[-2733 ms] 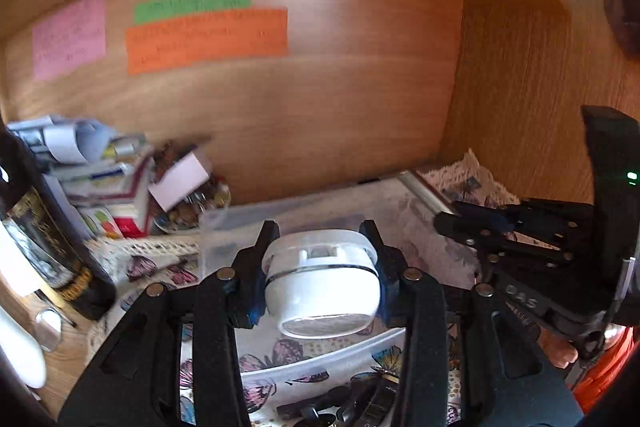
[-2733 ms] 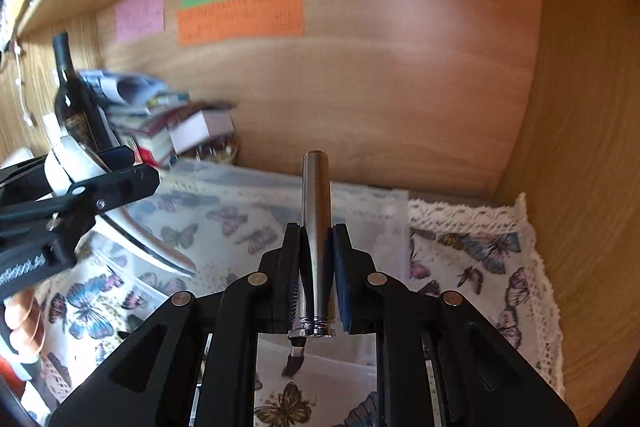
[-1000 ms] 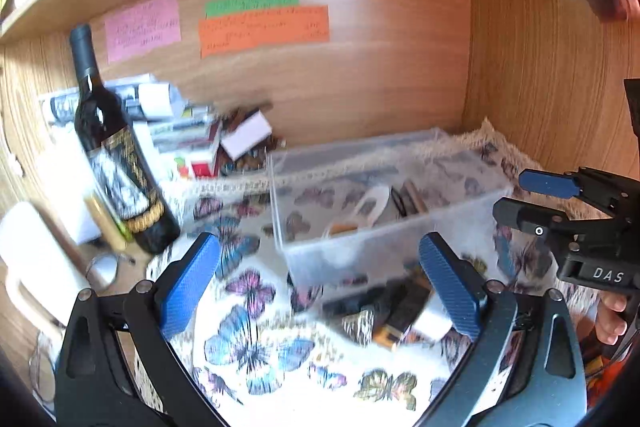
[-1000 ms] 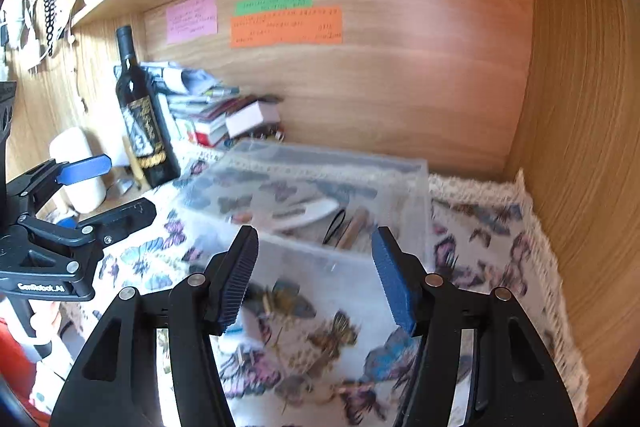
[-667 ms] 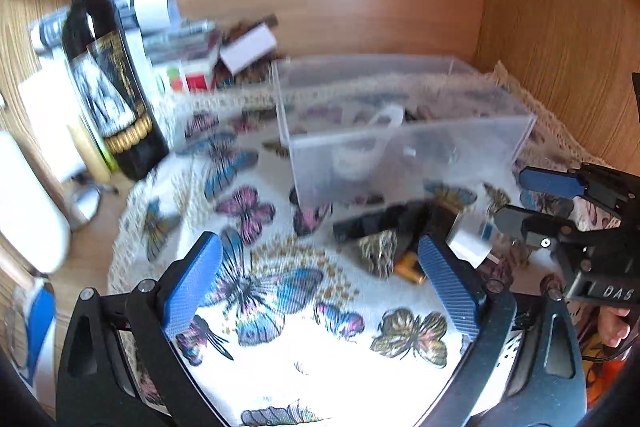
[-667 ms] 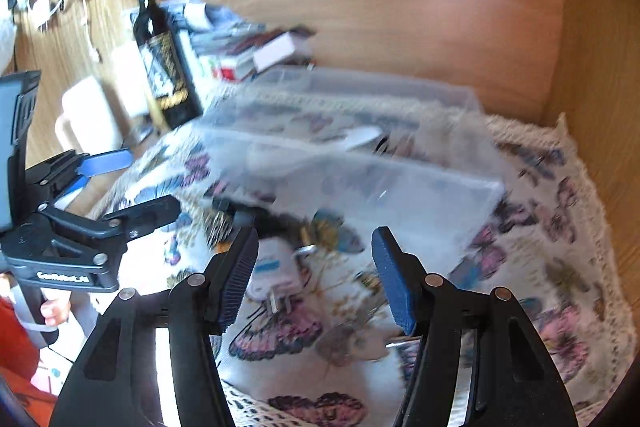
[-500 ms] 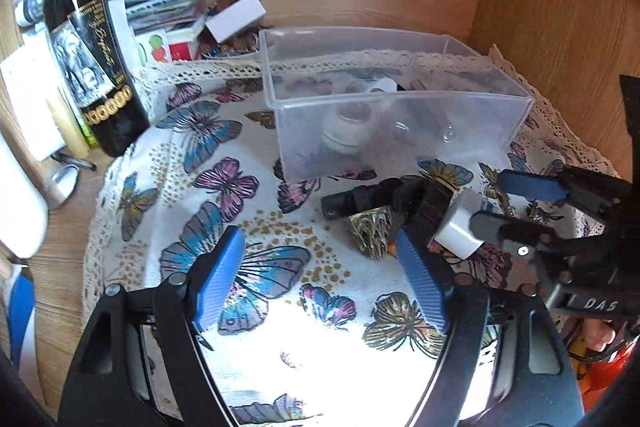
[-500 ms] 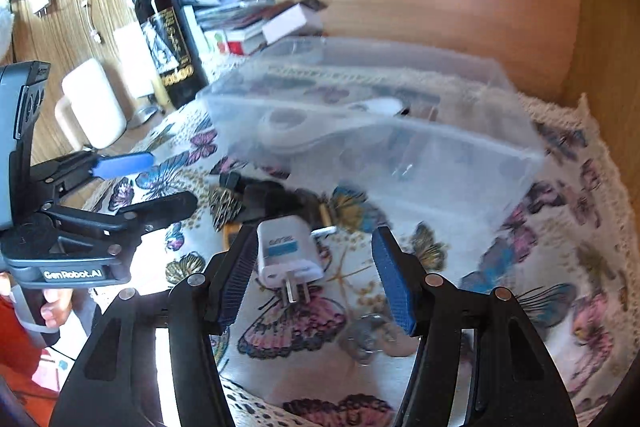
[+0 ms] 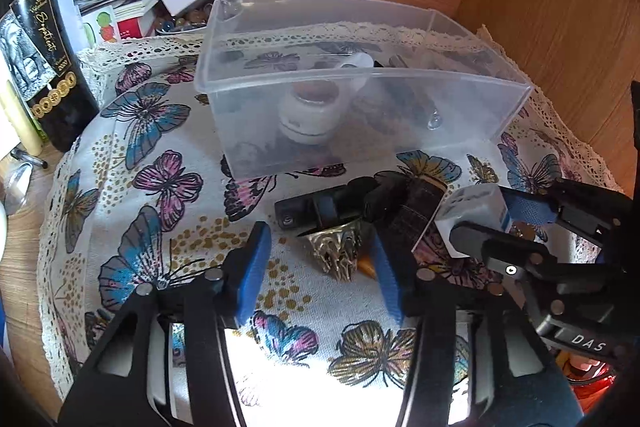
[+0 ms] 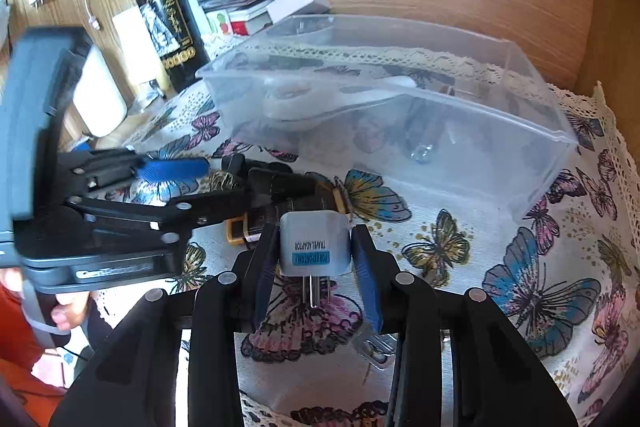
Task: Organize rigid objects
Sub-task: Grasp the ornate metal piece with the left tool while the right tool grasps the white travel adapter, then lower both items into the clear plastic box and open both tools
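Note:
A clear plastic box (image 9: 360,115) (image 10: 400,115) stands on the butterfly cloth and holds a white round jar (image 9: 308,115) and other items. In front of it lie a black bar-shaped item (image 9: 320,207), a brass ornate piece (image 9: 338,253) and a dark case (image 9: 416,211). My left gripper (image 9: 320,251) is open, its pads either side of the brass piece. My right gripper (image 10: 314,247) has its pads against the sides of a white travel adaptor (image 10: 312,243) (image 9: 472,207), prongs toward me.
A wine bottle (image 9: 40,67) (image 10: 168,15) stands at the left beside stacked books and papers (image 9: 132,3). Wooden walls close the back and right. A small metal clip (image 10: 376,347) lies on the cloth near my right gripper.
Both grippers have dropped from the box toward the loose items in front of it. The left jaws narrowed around the brass piece; the right jaws closed in on the travel adaptor.

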`<state>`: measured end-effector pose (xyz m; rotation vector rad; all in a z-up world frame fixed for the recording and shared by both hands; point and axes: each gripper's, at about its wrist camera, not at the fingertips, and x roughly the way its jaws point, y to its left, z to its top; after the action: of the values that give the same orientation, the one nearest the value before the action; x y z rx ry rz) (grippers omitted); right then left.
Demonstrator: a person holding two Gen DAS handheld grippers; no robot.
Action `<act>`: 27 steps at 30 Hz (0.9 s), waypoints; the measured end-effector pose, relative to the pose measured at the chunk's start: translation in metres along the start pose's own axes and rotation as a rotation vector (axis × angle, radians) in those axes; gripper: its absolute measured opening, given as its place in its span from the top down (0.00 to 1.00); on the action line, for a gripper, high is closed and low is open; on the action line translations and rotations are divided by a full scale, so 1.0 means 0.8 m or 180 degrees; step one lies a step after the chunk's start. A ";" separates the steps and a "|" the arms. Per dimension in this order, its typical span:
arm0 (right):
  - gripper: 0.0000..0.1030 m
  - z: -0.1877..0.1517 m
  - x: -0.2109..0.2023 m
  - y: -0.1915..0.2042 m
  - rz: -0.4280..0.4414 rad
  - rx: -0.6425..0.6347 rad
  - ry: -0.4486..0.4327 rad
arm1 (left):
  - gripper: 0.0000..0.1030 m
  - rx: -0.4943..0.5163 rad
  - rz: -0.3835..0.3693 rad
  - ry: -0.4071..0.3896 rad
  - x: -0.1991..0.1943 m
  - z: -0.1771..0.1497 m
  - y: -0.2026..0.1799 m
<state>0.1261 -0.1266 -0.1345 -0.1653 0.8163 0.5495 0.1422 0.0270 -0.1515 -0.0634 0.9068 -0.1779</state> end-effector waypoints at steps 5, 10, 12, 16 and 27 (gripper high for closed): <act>0.67 0.002 -0.010 -0.010 -0.0063 0.0083 -0.0081 | 0.69 0.0008 -0.0017 -0.0006 -0.002 -0.002 0.000; 0.67 0.010 -0.024 -0.018 -0.0127 0.0143 -0.0194 | 0.69 0.0016 0.0020 -0.0109 -0.019 -0.006 -0.003; 0.67 0.014 -0.029 -0.021 -0.0155 0.0164 -0.0248 | 0.69 0.0015 0.0024 -0.0161 -0.029 -0.007 -0.002; 0.67 0.022 -0.042 -0.026 -0.0207 0.0195 -0.0378 | 0.69 0.0021 0.0065 -0.0332 -0.052 -0.003 -0.002; 0.67 0.053 -0.079 -0.037 -0.0347 0.0288 -0.0779 | 0.69 0.0050 0.0049 -0.0919 -0.103 0.045 -0.006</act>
<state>0.1337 -0.1625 -0.0616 -0.0574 0.5889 0.4196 0.1202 0.0364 -0.0643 -0.0656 0.6178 -0.1570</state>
